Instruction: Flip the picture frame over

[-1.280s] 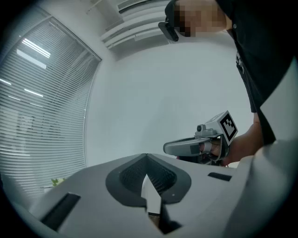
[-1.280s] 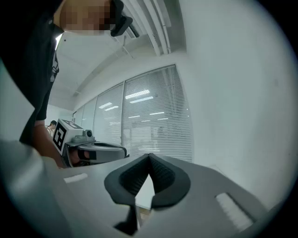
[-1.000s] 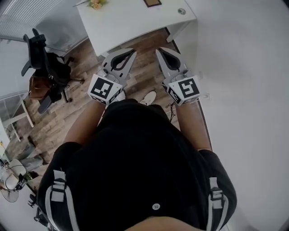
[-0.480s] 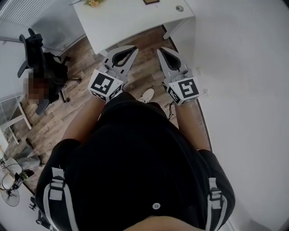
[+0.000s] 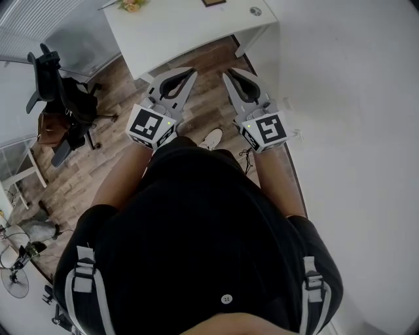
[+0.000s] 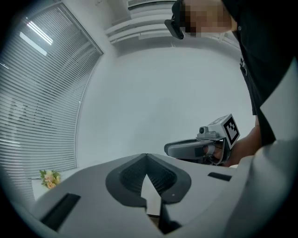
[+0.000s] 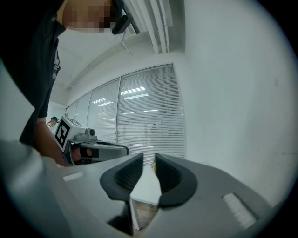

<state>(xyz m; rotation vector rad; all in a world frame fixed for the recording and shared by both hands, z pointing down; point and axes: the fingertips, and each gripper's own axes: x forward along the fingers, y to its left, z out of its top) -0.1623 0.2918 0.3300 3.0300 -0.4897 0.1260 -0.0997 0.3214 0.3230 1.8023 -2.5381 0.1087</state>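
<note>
Picture frame [image 5: 213, 2] lies at the counter's [image 5: 190, 33] far edge, well apart from both grippers, which you hold over open wooden floor [image 5: 207, 105] short of the near edge. Your left gripper [image 5: 188, 73] is closed and empty. Your right gripper's [image 5: 229, 72] jaws have just been opening a crack, with nothing between them.

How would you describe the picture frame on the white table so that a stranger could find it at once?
Find the white table ahead of the person, beyond the wooden floor. Toward its far side, cut by the top edge of the head view, sits the picture frame, between the flowers and a small round grey object. It is the only dark, straight-edged rectangle there.
</note>
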